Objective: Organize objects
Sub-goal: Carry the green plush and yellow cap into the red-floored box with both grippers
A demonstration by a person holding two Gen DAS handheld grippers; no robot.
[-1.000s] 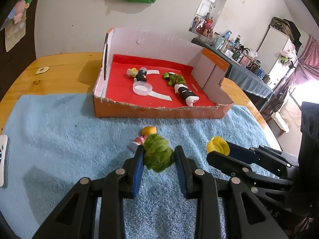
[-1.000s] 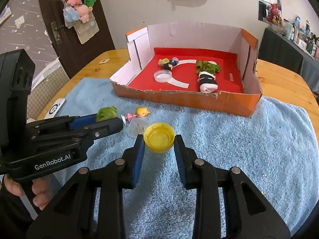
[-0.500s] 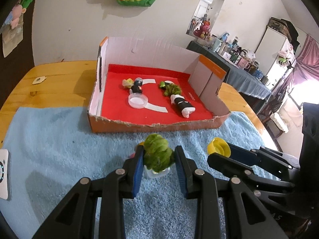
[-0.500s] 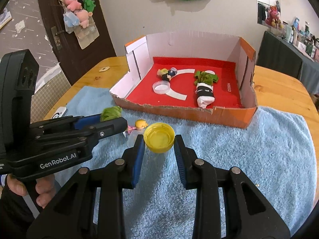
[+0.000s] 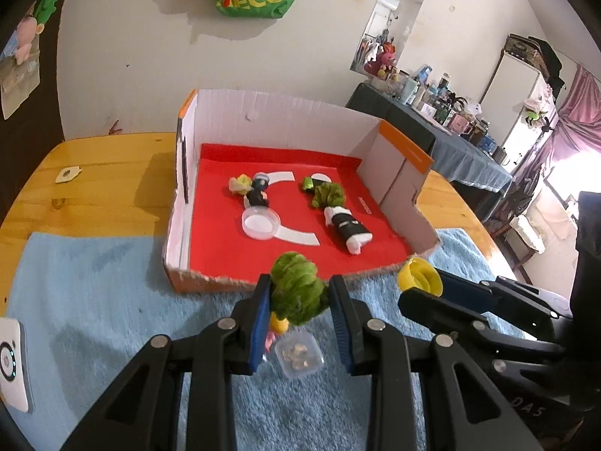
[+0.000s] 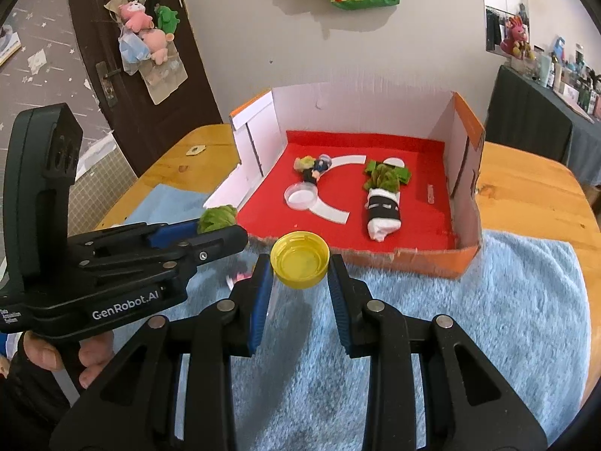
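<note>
My left gripper (image 5: pixel 299 295) is shut on a fuzzy green toy (image 5: pixel 296 287) and holds it above the blue towel (image 5: pixel 94 282), just short of the box's front wall. My right gripper (image 6: pixel 299 268) is shut on a yellow bottle cap (image 6: pixel 300 259), also raised near that wall. The cardboard box (image 5: pixel 180 203) has a red floor holding a small dark figure (image 5: pixel 258 193), a clear round lid (image 5: pixel 261 223), a green-topped black-and-white roll (image 5: pixel 343 221). A small figure with a yellow head (image 5: pixel 278 325) and a clear square container (image 5: pixel 298 353) lie on the towel under my left gripper.
A white device (image 5: pixel 11 360) lies at the towel's left edge. A small tag (image 5: pixel 67 174) sits on the wooden table (image 5: pixel 94 173). A dark cluttered side table (image 5: pixel 432 120) stands at the back right. The box's right wall (image 6: pixel 465 173) is tall.
Both grippers have risen and moved forward toward the box, each still holding its object. The small figure and clear container now lie below the left gripper.
</note>
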